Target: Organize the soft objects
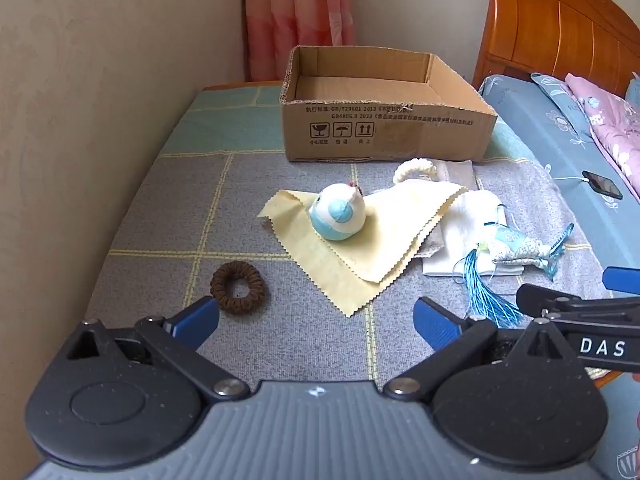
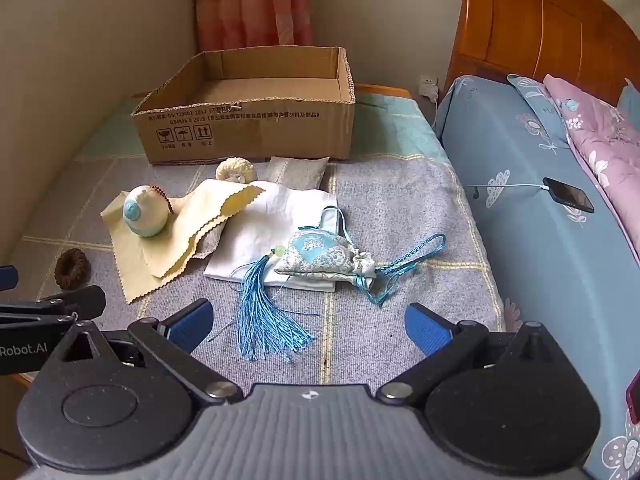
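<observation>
An open cardboard box (image 1: 384, 128) (image 2: 248, 128) stands at the far end of the checked cloth. In front of it lie a white-and-blue plush ball (image 1: 338, 212) (image 2: 145, 210) on yellow cloths (image 1: 360, 248) (image 2: 160, 248), a white folded cloth (image 2: 276, 228), a blue sachet with a tassel (image 2: 320, 256) (image 1: 516, 248), a cream scrunchie (image 2: 235, 170) and a brown scrunchie (image 1: 239, 288) (image 2: 72, 269). My left gripper (image 1: 316, 322) is open and empty, just behind the brown scrunchie. My right gripper (image 2: 308, 326) is open and empty over the tassel's end.
A bed with a blue sheet (image 2: 540, 200) and pink quilt (image 2: 600, 140) lies to the right, with a charging phone (image 2: 568, 200) on it. A wall runs along the left, a curtain (image 1: 296, 12) hangs behind the box, and a wooden headboard (image 2: 540, 28) stands far right.
</observation>
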A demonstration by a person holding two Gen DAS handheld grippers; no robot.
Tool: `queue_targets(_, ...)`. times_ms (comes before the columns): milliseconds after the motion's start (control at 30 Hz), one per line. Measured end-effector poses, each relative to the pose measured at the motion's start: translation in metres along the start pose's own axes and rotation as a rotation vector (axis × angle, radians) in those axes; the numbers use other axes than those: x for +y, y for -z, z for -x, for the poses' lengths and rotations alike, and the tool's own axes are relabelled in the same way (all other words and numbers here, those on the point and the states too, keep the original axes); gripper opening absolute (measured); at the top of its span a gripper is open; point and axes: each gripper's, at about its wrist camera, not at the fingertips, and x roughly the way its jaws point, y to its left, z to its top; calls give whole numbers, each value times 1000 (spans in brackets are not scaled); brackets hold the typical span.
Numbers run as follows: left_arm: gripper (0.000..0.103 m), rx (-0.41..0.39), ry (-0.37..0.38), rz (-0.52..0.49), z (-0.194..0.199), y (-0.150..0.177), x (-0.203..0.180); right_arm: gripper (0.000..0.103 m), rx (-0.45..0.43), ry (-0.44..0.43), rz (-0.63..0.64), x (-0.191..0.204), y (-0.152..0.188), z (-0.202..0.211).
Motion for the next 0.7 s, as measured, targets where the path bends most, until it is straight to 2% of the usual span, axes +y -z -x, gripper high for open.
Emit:
queue_targets(133,102,1,-17,0,-1,-1,0,103,-5,1,1,0,0,1)
queue_targets(167,102,-19,-2,0,3,3,-1,103,-4,1,1,0,0,1)
queue_targets(700,103,-12,4,-2,5,-1,-2,103,-10,0,0,0,3,1)
